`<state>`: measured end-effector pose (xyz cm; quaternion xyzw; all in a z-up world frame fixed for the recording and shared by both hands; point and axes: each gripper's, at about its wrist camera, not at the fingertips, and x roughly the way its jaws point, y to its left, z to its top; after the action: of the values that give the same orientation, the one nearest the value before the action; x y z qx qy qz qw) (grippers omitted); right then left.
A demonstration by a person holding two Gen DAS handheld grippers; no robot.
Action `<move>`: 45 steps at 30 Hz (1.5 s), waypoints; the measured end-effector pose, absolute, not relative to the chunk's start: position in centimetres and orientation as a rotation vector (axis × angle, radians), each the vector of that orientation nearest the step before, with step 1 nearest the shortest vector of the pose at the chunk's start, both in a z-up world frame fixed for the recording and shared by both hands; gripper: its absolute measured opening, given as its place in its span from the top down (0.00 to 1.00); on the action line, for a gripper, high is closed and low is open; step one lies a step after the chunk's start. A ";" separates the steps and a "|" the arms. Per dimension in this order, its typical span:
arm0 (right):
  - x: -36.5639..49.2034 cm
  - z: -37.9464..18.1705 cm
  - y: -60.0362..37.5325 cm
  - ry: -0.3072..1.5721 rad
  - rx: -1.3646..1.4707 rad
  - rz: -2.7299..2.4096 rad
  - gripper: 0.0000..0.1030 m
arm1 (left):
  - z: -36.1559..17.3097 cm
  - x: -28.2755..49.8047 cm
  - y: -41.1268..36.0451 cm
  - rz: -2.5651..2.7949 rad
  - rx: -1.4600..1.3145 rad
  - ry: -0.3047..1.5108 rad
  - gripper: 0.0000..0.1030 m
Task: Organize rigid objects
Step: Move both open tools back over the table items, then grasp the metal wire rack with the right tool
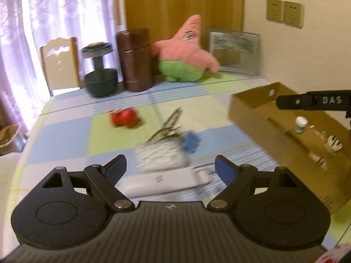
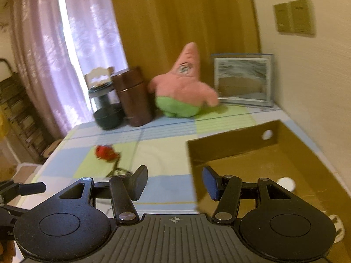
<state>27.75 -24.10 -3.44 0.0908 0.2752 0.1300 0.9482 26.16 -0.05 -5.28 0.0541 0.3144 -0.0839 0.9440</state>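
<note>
Jaws of left hand-held gripper [image 1: 170,168] and right hand-held gripper [image 2: 175,183] gape empty beside cardboard box [image 1: 252,107].

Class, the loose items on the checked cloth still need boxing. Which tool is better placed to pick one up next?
Probably the left tool: open, empty, with the white box just ahead. The right tool faces the cardboard box.

Both the left gripper [image 1: 170,167] and right gripper [image 2: 174,183] are black, ribbed, with blue-padded jaws and silver pivot screws.
</note>
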 end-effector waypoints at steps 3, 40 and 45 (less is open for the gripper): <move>27.5 -3.9 -22.3 0.571 0.157 0.296 0.48 | -5.8 25.9 2.4 -0.130 0.096 0.660 0.18; 29.2 -13.2 -11.6 0.717 -0.045 0.372 0.18 | -9.7 29.1 8.8 -0.065 0.035 0.766 0.18; 29.2 -13.3 -11.4 0.716 -0.074 0.375 0.31 | -9.7 29.1 8.9 -0.067 0.031 0.767 0.18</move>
<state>29.19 -11.41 -13.30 -0.0362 0.3481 0.1823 0.9189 29.13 8.87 -9.73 0.0149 0.3742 -0.0326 0.9267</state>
